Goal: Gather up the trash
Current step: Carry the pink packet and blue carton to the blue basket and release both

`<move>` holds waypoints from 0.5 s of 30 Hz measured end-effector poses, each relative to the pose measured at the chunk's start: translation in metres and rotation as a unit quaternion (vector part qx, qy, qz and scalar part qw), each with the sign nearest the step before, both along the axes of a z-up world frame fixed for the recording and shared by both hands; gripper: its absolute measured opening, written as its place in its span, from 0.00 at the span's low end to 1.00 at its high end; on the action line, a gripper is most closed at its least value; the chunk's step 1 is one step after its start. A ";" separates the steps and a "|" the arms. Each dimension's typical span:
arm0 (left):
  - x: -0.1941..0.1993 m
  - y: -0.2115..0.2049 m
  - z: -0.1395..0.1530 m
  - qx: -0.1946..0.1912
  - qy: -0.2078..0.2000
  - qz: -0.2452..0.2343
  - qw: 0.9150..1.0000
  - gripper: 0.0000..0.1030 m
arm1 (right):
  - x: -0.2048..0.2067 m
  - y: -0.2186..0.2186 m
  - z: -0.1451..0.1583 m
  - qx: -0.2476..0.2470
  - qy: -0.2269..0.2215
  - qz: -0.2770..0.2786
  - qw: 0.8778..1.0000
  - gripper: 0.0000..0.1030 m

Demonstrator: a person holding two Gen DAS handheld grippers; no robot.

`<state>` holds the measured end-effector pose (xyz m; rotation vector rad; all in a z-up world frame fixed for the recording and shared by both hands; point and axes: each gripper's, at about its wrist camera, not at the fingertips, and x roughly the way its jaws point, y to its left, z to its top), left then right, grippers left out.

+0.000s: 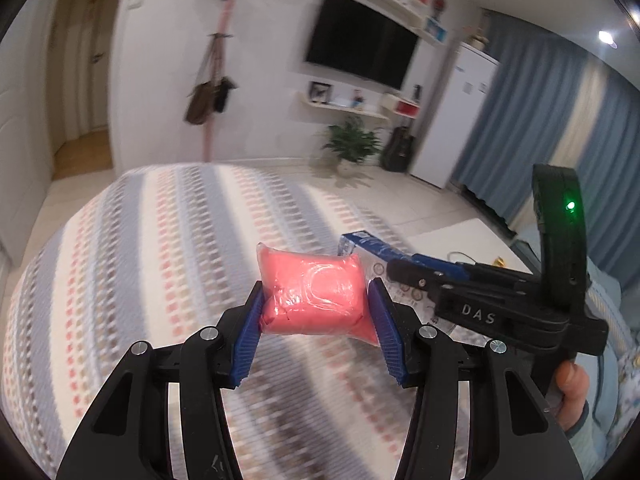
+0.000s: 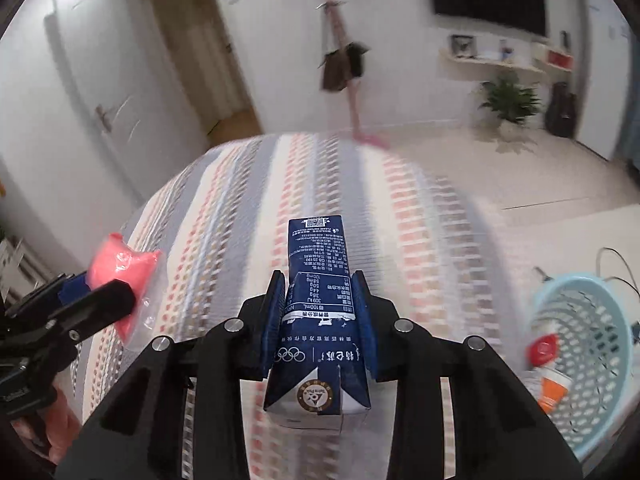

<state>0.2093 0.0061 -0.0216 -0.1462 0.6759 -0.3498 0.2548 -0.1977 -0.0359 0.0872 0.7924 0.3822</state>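
My left gripper (image 1: 316, 300) is shut on a pink packet in clear wrap (image 1: 314, 294) and holds it above the striped bed cover (image 1: 160, 240). The packet also shows at the left of the right wrist view (image 2: 120, 268). My right gripper (image 2: 320, 296) is shut on a dark blue milk carton (image 2: 318, 300), held above the bed cover (image 2: 400, 208). In the left wrist view the right gripper (image 1: 394, 268) sits just to the right, with the carton (image 1: 372, 246) in its jaws. A light blue basket (image 2: 592, 360) stands at the right and holds other trash.
The basket sits on a white table (image 2: 580, 232) with a cable on it. Beyond the bed are a tiled floor (image 1: 380, 200), a potted plant (image 1: 352, 144), a guitar, a white fridge (image 1: 460, 120) and a coat stand (image 1: 216, 80).
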 end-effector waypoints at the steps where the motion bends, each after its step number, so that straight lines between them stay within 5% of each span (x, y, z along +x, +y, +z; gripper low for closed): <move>1: 0.001 -0.011 0.002 0.001 -0.005 -0.011 1.000 0.48 | -0.004 -0.011 0.004 0.001 -0.006 -0.011 1.000 0.30; 15: 0.046 -0.155 -0.019 -0.019 0.028 -0.147 0.989 0.48 | -0.038 -0.156 0.013 0.002 -0.031 -0.166 0.986 0.30</move>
